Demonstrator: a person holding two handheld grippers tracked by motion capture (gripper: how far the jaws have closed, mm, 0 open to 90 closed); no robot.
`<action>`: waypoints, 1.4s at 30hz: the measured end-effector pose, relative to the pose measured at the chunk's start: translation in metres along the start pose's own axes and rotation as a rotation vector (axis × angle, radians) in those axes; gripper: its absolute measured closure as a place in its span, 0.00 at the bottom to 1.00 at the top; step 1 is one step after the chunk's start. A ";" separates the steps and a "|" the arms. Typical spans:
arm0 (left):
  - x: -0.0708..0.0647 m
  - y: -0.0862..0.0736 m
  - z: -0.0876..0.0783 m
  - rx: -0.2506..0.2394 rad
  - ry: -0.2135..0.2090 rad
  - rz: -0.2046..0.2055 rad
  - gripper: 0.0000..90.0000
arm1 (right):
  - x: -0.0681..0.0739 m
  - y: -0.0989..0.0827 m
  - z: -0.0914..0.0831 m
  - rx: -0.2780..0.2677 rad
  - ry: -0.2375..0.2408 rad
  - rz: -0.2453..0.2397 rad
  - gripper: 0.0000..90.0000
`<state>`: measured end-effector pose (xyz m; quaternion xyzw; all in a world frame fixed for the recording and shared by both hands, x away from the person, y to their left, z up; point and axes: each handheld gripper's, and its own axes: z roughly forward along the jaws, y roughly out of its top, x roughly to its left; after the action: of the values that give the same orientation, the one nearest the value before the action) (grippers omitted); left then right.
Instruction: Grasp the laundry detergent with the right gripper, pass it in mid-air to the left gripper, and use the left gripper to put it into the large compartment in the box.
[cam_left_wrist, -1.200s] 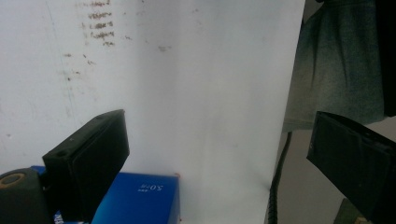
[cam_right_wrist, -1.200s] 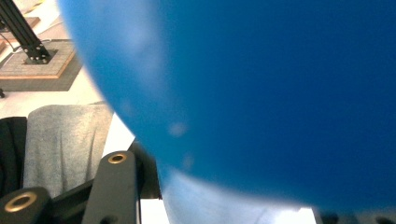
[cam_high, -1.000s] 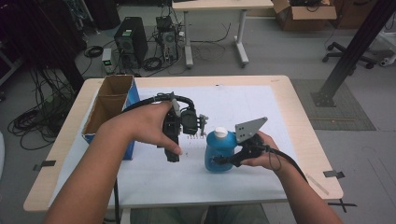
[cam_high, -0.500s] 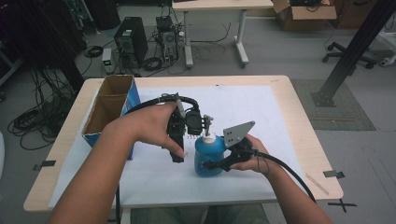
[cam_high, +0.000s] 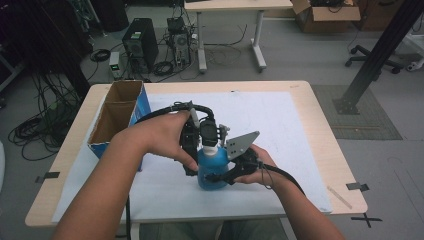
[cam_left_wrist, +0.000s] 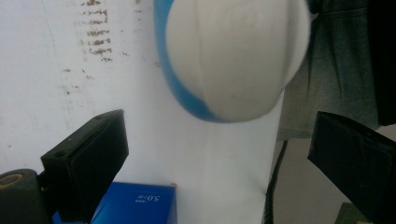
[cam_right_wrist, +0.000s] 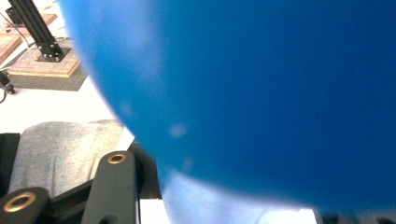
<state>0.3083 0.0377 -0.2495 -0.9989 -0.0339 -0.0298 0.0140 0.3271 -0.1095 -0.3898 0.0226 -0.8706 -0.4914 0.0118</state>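
A blue bottle (cam_high: 209, 170) with a white cap (cam_high: 210, 148) stands near the middle of the white sheet. My right gripper (cam_high: 214, 177) is shut on its lower body from the right. In the right gripper view the blue bottle (cam_right_wrist: 261, 93) looms close, pressed between my right gripper (cam_right_wrist: 233, 207) jaws. My left gripper (cam_high: 206, 138) hangs just above the cap, pointing down. In the left gripper view my left gripper (cam_left_wrist: 217, 123) stands open, its jaws wide apart, with the white cap (cam_left_wrist: 236, 56) beyond them and untouched.
An open cardboard box (cam_high: 117, 112) with blue sides stands at the table's left; its blue side (cam_left_wrist: 135, 205) shows low in the left gripper view. A white sheet (cam_high: 285, 130) covers most of the table top. Black cables trail from both grippers.
My right gripper has carried the blue bottle leftward across the sheet until its cap sits right under my left gripper. The left hand has stayed where it was.
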 end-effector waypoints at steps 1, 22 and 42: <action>-0.001 0.000 0.000 -0.002 -0.001 0.000 0.06 | 0.000 0.000 0.001 -0.003 -0.001 0.002 0.51; -0.004 0.004 0.006 0.005 0.001 0.006 0.06 | 0.004 0.010 0.022 0.008 -0.015 0.007 0.51; -0.006 0.008 0.012 0.007 0.007 0.001 0.06 | 0.005 0.017 0.022 -0.003 -0.030 0.030 0.51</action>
<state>0.3036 0.0294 -0.2624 -0.9987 -0.0335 -0.0332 0.0174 0.3211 -0.0823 -0.3872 0.0019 -0.8700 -0.4930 0.0060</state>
